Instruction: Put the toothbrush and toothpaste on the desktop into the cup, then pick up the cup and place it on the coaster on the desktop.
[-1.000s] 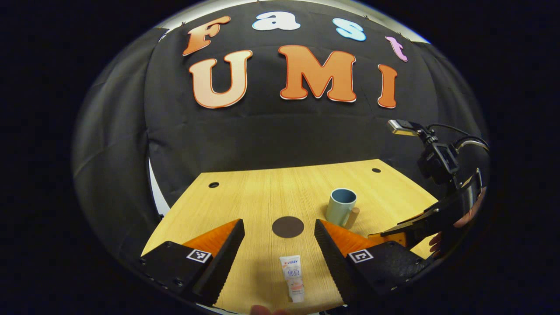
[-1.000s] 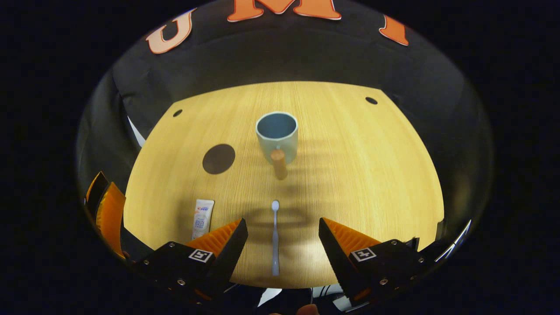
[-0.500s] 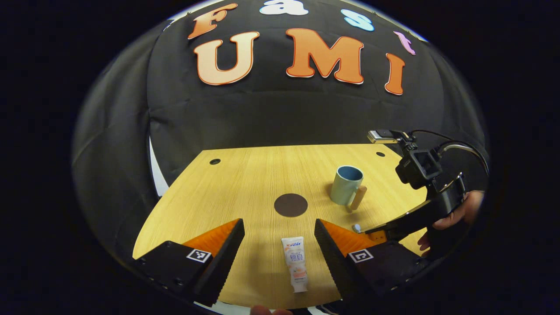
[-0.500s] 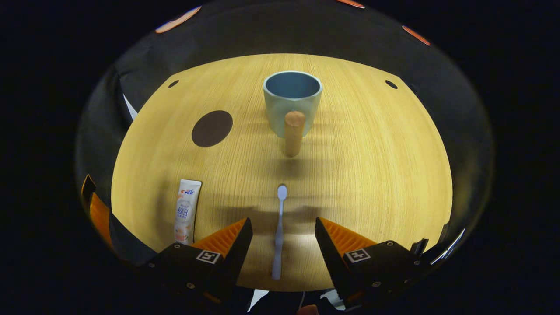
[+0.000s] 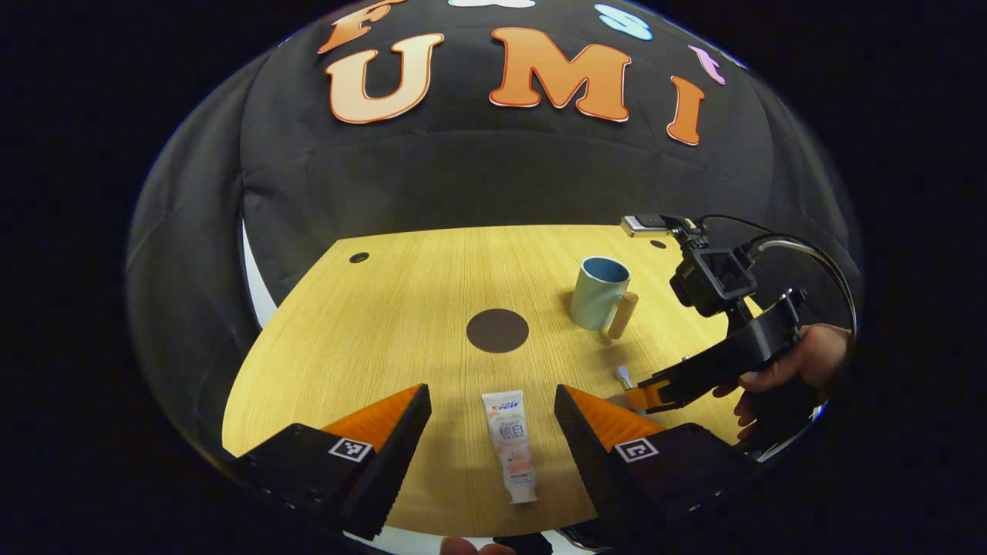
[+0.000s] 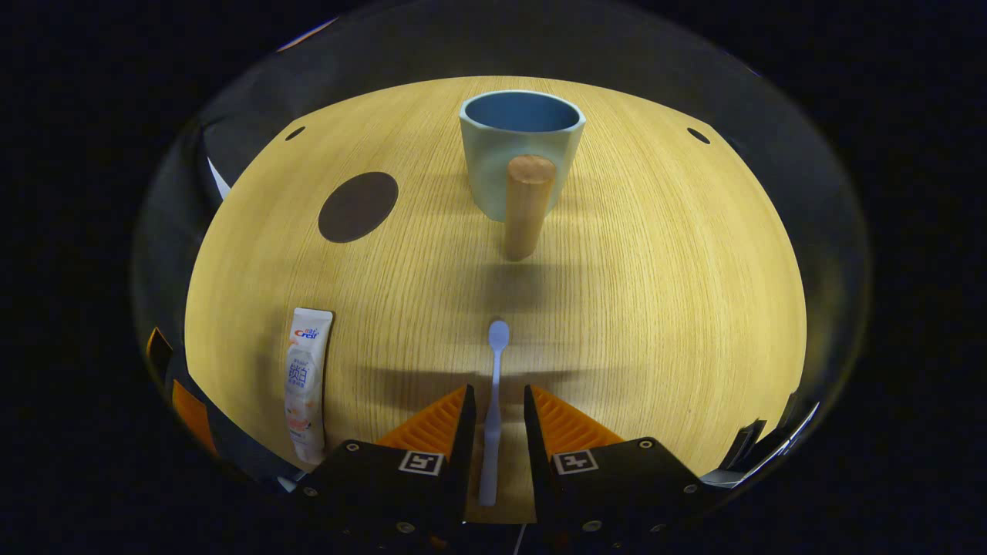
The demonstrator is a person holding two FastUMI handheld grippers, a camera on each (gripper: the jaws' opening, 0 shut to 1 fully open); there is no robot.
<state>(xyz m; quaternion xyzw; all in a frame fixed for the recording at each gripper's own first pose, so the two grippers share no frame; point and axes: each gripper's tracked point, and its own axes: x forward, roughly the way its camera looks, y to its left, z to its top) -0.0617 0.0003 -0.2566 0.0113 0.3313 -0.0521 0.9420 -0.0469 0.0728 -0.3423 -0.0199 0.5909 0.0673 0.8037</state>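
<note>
While the toothbrush (image 6: 493,412) lies flat on the desktop (image 6: 655,293), we see the right gripper (image 6: 494,412) with its fingers drawn close on either side of the handle; a thin gap seems to remain on each side, so we cannot tell whether they already press on it. The brush head points toward the cup (image 6: 519,150), which stands upright farther back, its wooden handle (image 6: 527,204) turned toward the gripper.

With the cup as our landmark, the round dark coaster (image 6: 358,206) lies to its left, well apart, and the toothpaste (image 6: 305,381) lies flat nearer than the coaster, close to the desktop's near edge and left of the toothbrush.

From the left gripper view, the left gripper (image 5: 492,420) hangs with its fingers spread wide, the toothpaste (image 5: 510,443) between them on the wood and touching neither. Beyond it lies the coaster (image 5: 497,331), and the cup (image 5: 597,293) stands to the coaster's right. Nearer than the cup, a hand (image 5: 794,366) holds the right gripper (image 5: 644,393) low over the wood, the toothbrush (image 5: 623,376) head showing just past its tips.

Nothing stands between cup and toothbrush. Black cloth hangs behind the light wooden desktop.
</note>
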